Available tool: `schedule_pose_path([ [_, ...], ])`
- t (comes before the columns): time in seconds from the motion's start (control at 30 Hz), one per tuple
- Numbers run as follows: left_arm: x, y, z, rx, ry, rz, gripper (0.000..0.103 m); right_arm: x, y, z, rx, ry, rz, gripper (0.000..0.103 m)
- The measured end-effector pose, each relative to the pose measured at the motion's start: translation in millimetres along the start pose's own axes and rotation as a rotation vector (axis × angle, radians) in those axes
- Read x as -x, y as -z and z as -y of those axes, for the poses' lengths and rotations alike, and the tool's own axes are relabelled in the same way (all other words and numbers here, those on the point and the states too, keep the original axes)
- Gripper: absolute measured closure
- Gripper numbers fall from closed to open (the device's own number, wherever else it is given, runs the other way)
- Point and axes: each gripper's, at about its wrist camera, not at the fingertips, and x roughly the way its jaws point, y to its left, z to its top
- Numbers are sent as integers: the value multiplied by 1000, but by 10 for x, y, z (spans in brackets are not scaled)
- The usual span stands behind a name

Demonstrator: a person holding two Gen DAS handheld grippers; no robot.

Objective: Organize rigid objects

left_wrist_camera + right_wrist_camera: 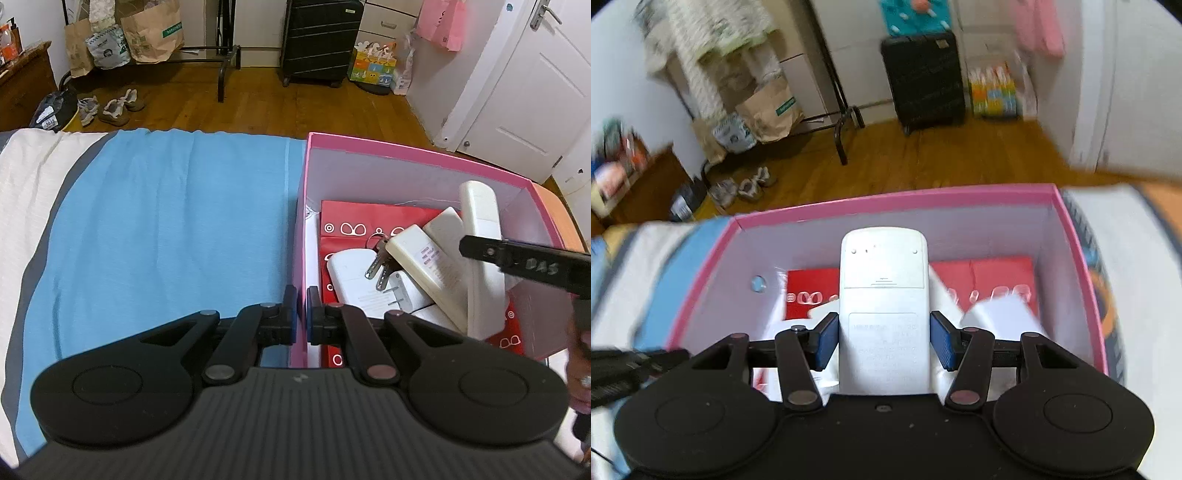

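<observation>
**White remote lowered into the pink box**

Over the pink box (894, 201), the right gripper (884, 341) carries a white remote (882, 295) back side up, its battery cover showing. The blue pads sit at either edge of the remote, roughly half spread; a thin gap shows beside each pad, so whether they press on it I cannot tell. The remote's far end points toward the box's far wall.

Inside the box, on red printed paper (354, 218), lie two cream-coloured remotes (428, 266), a white charger with plug prongs (354, 280) and a bunch of keys (380, 266), all crowded toward the near right part.

At the box's near left wall (301, 229), the left gripper (302, 314) has its jaws drawn together, one pad on each side of the wall's rim. Left of the box spreads a blue cloth (166, 229) on the bed.
</observation>
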Motion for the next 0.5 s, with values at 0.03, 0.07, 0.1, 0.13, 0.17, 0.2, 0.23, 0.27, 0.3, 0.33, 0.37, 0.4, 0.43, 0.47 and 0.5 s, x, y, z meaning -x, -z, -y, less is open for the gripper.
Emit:
schedule_pose_path([
  [0.03,-4,-4,-7,2,4,0,98,25,3,-35,34,34,34,38],
  [0.07,-6,-4,-16,5,8,-1,98,63,4,-65,60,62,68,32],
  [0.1,-9,-3,-23,8,11,-1,98,112,-1,-75,79,67,98,32],
  [0.13,-9,-2,-24,7,11,-1,98,171,-33,-64,85,57,117,32],
  [0.17,-8,-2,-27,7,12,0,98,224,-50,-45,80,38,132,31],
  [0.2,-10,-2,-26,6,13,0,98,278,-69,-11,66,17,143,31],
  [0.23,-11,-2,-30,6,13,0,98,327,-92,27,52,0,149,31],
  [0.27,-13,-4,-34,6,13,0,98,374,-101,65,41,-9,154,31],
  [0.3,-12,0,-31,8,13,-1,98,433,-97,111,33,-14,158,31],
  [0.33,-11,0,-29,9,13,-1,98,481,-95,144,32,-15,160,31],
  [0.37,-12,0,-30,9,11,-1,98,532,-88,183,31,-13,162,31],
  [0.4,-15,2,-28,7,9,-1,98,563,-92,204,30,-11,162,31],
  [0.43,-17,6,-21,6,7,0,98,592,-86,224,31,-13,161,31],
  [0.47,-17,10,-15,5,4,0,98,623,-76,243,33,-18,159,31],
  [0.5,-17,13,-8,5,2,0,98,651,-56,253,38,-23,157,31],
])
